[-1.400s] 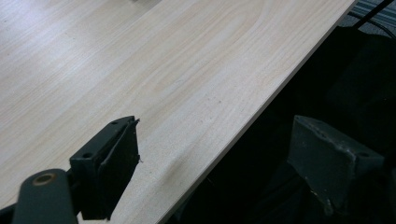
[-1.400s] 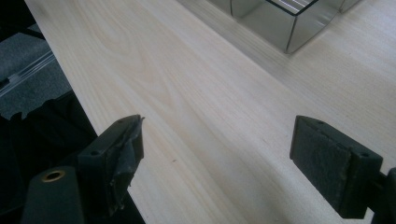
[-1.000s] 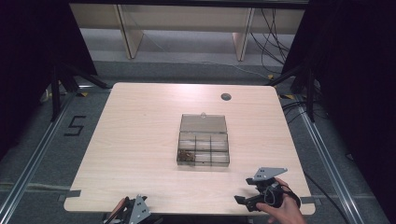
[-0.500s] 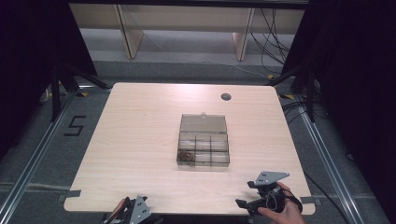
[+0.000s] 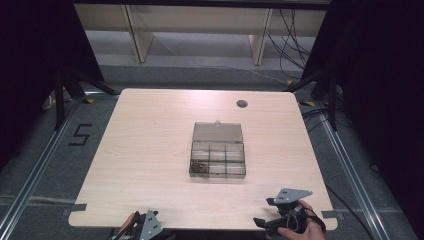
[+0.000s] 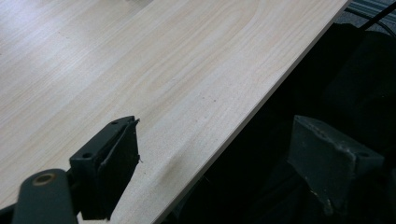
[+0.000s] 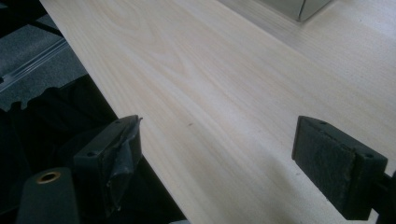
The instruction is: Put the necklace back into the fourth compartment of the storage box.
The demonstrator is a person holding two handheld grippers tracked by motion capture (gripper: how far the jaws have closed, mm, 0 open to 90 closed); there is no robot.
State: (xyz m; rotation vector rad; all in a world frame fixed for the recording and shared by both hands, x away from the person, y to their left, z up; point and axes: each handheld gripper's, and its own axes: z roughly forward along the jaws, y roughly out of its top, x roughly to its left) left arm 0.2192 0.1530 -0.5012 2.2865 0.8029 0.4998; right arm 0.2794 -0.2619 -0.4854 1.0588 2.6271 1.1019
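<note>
A clear plastic compartment box (image 5: 218, 156) lies open at the middle of the light wooden table (image 5: 150, 150), its lid folded back; small brown items sit in its front-left compartment (image 5: 199, 166). My right gripper (image 5: 270, 225) hangs at the table's front edge, right of centre, held by a hand (image 5: 305, 231); its jaws are wide apart with nothing between them (image 7: 217, 163). My left gripper (image 5: 142, 230) sits at the front edge, left of centre, also open and empty (image 6: 219, 163), straddling the table's edge. A corner of the box (image 7: 299, 9) appears far off in the right gripper view.
A round dark grommet (image 5: 242, 104) is set in the table near its back right. Dark floor with metal rails (image 5: 30, 185) surrounds the table. A wooden shelf unit (image 5: 200, 20) and cables (image 5: 295, 45) stand behind it.
The right gripper and hand have drawn back toward the front edge of the table and slightly right. The left gripper has barely moved.
</note>
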